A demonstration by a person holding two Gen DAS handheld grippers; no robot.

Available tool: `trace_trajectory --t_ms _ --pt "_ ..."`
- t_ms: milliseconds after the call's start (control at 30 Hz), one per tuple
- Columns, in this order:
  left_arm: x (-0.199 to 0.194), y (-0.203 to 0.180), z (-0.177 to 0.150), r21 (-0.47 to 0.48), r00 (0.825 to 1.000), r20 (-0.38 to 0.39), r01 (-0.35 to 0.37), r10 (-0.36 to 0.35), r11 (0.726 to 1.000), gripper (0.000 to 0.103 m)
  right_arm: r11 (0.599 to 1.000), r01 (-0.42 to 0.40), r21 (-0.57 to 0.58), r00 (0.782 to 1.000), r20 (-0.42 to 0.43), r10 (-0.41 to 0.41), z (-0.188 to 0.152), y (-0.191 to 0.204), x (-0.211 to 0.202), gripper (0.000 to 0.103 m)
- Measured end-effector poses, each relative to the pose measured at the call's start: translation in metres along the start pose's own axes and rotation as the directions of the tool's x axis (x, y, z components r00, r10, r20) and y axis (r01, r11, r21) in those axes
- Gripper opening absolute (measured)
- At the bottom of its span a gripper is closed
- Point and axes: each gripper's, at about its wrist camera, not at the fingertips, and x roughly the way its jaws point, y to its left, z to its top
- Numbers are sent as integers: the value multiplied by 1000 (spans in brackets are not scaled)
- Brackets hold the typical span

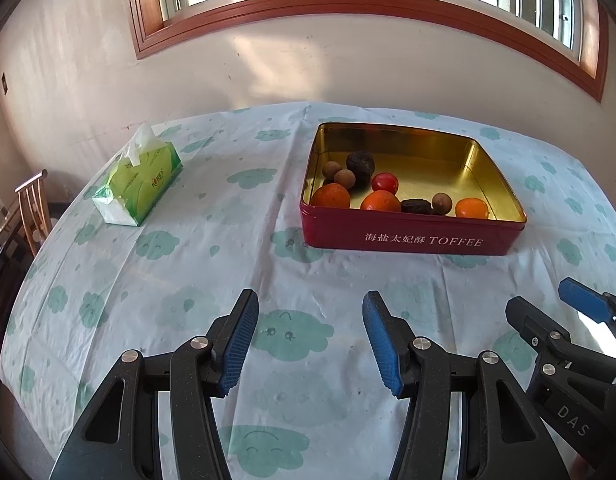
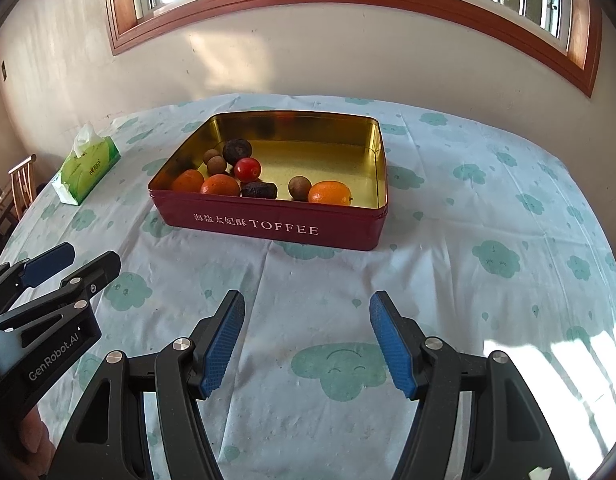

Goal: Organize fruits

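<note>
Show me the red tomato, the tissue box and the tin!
Tomato [image 2: 247,169], right wrist view, middle of its skin.
Tissue box [image 1: 142,182], left wrist view, green top face.
Tin [image 2: 268,226], right wrist view, red front wall.

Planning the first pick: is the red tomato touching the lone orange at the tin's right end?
Apart. The right wrist view shows bare gold floor between the red tomato and the lone orange.

The red rectangular metal tin [image 2: 268,224] reads "海盐太妃酥 TOFFEE" on its side wall; the black left gripper [image 2: 54,272] body reads "GenRobot.AI"; the black right gripper [image 1: 548,304] body reads "DAS".
</note>
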Motion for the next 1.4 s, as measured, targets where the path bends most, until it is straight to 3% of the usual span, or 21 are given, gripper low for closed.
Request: trace_trajectory --t_ms 1400 --pt "2 -4 1 15 1000 -5 22 -22 1000 56 1000 1 -7 1000 -13 -2 -1 2 4 63"
